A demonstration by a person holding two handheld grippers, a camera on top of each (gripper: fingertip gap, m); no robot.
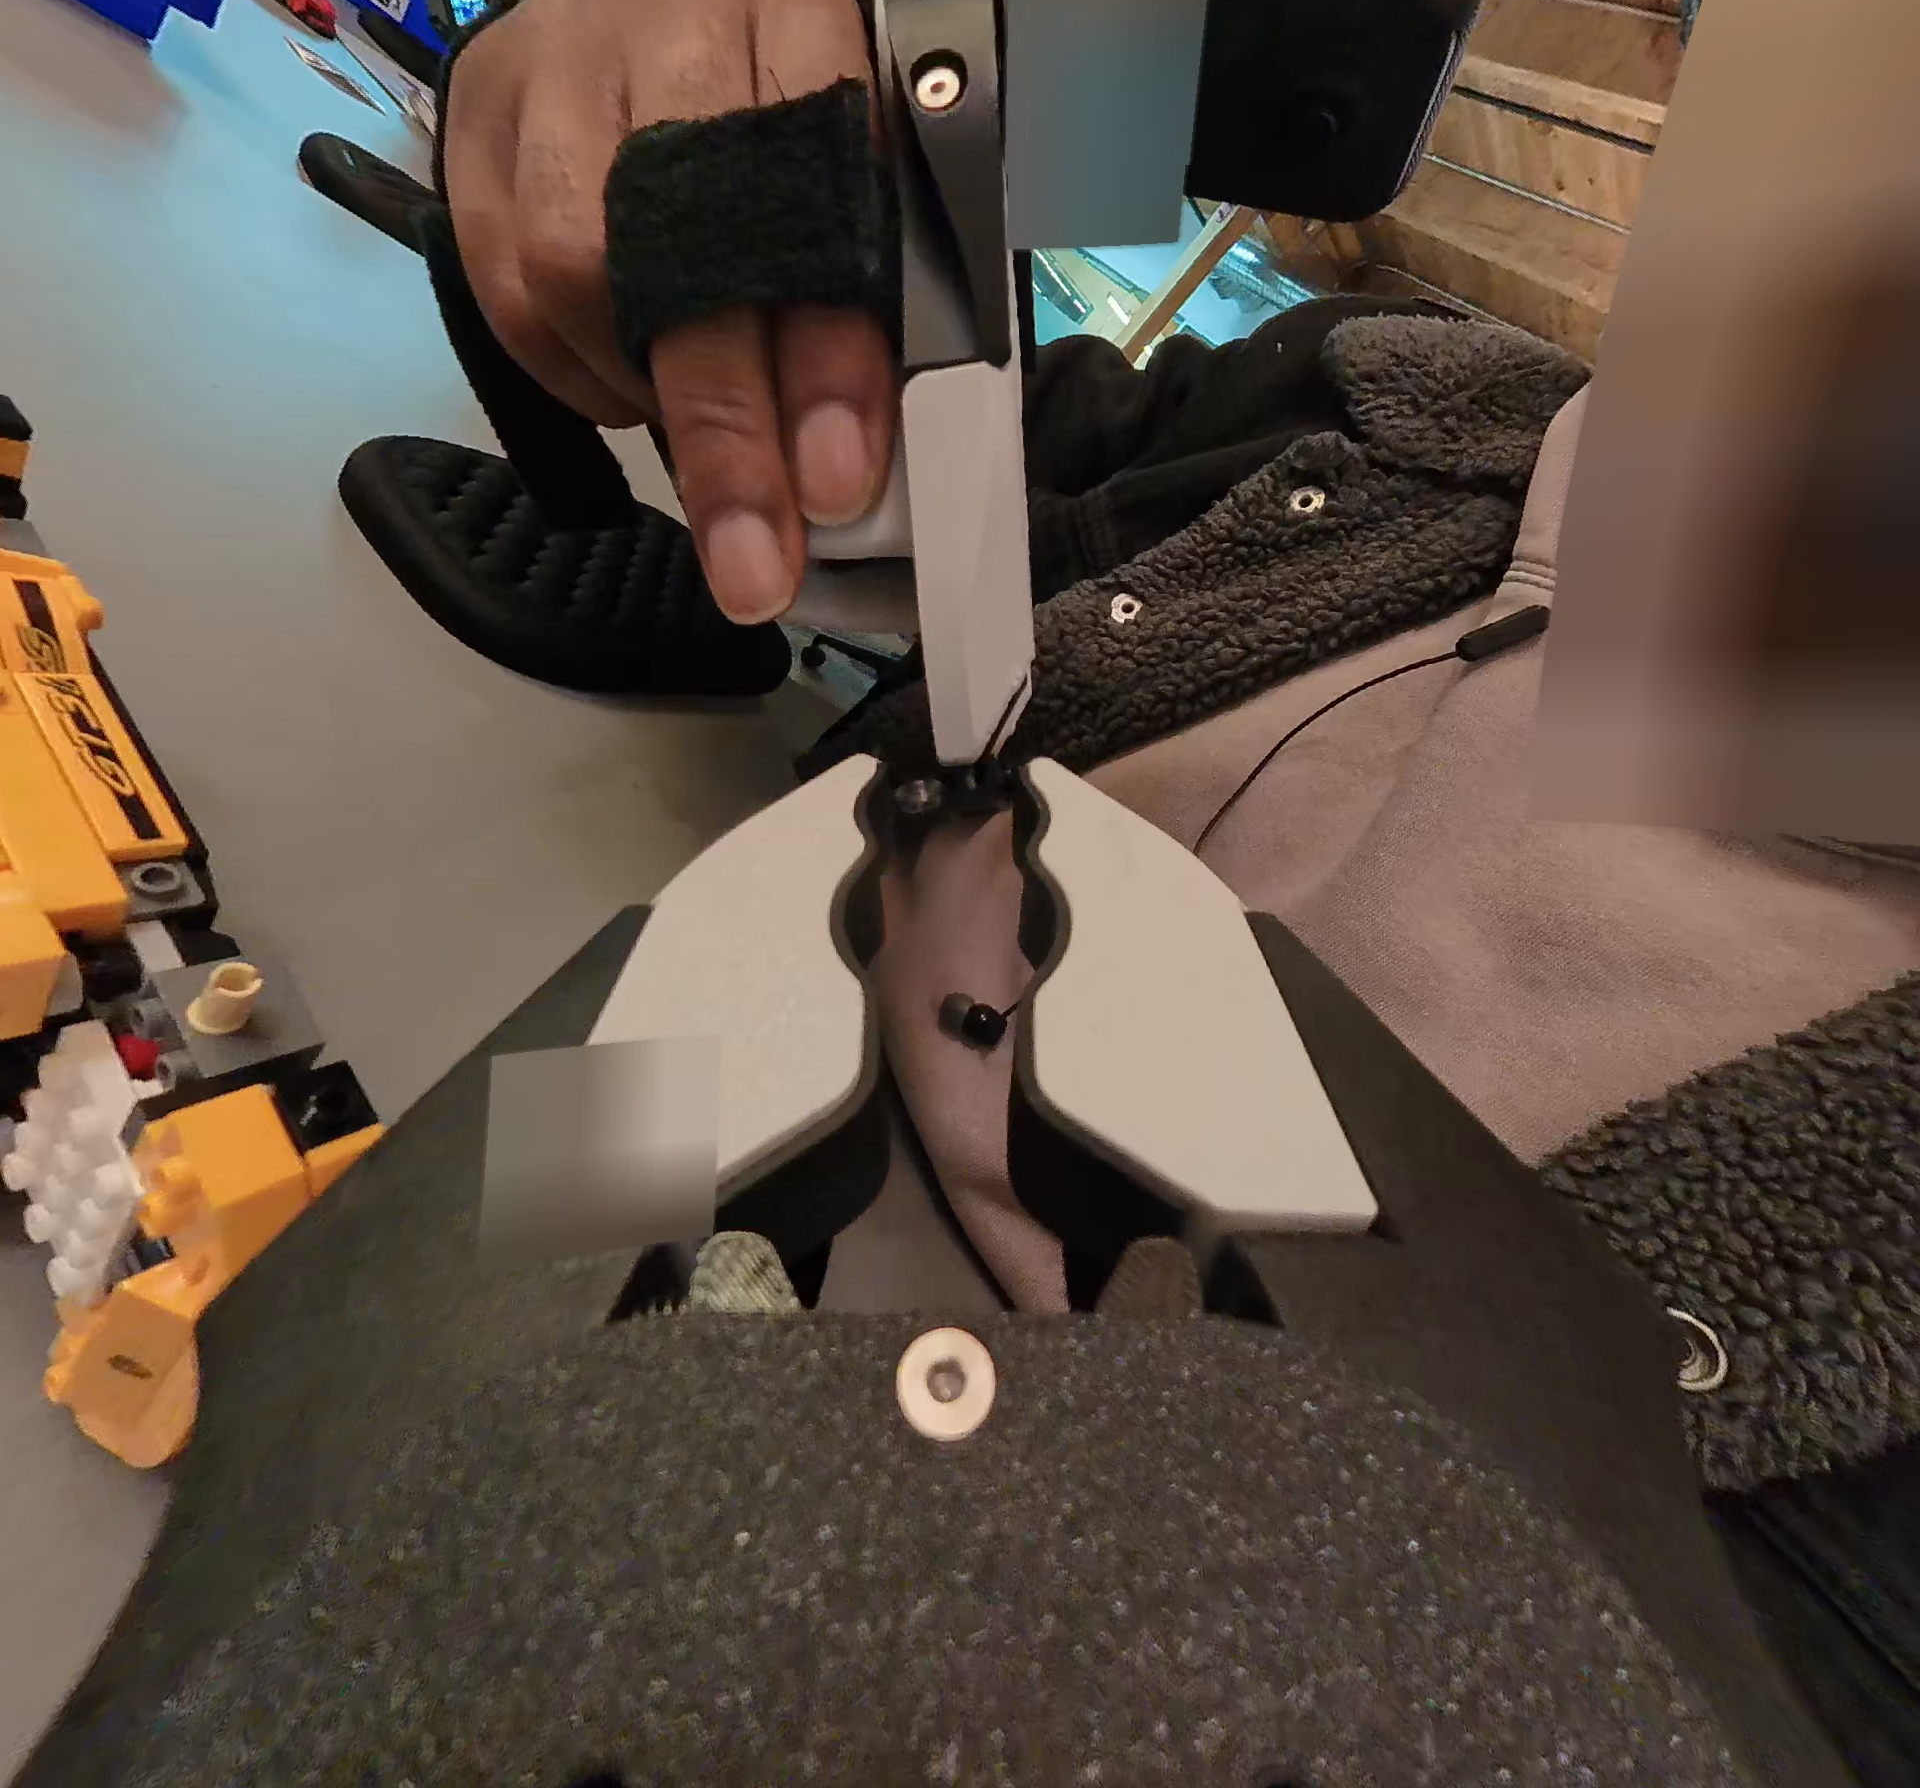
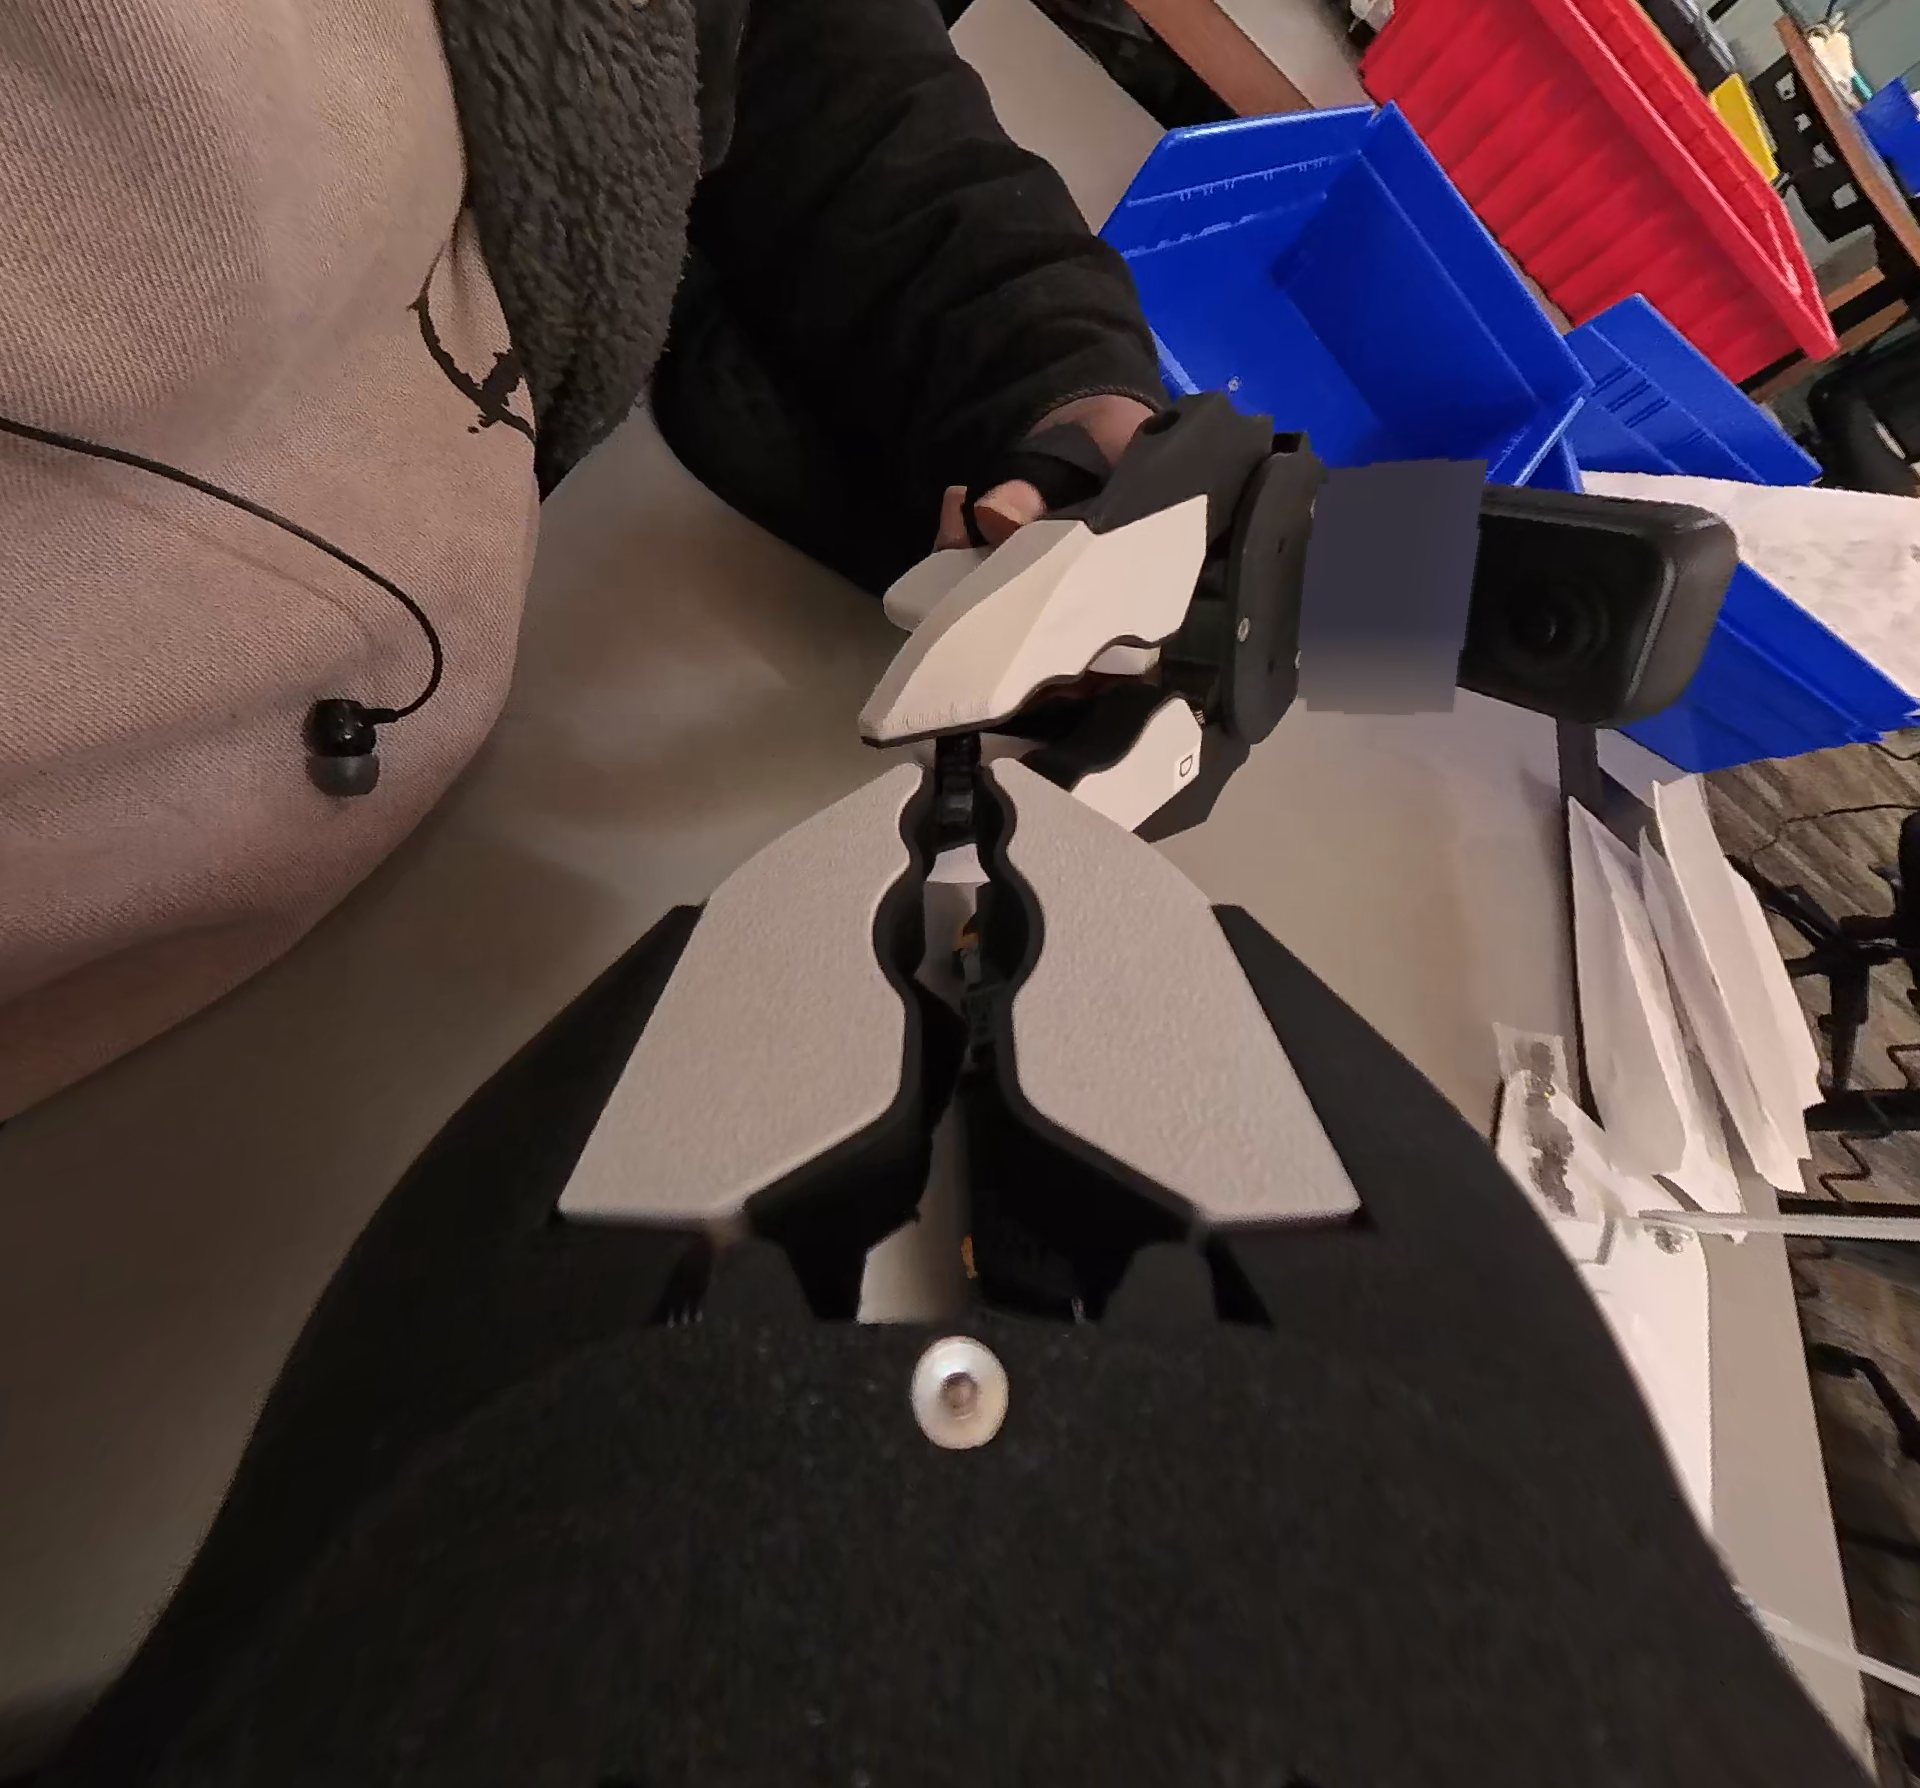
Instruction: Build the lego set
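- Left tongs (image 1: 948, 788) and right tongs (image 2: 956, 803) meet tip to tip above the table (image 1: 260, 491), both clamped on one small black Lego piece (image 1: 961, 791), likely for a handover.
- The yellow Lego car (image 1: 94, 907) waits at left.

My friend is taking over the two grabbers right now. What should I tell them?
Left gripper: tips closed on a small black piece.
Right gripper: tips closed on the same small black piece, meeting the left one tip to tip, above the table edge near the person's lap.
Yellow lego car: partly built, on the table to the left gripper's left; white bricks at its near end.
Done: most of the car body.
Left: probably fit this piece onto the car.
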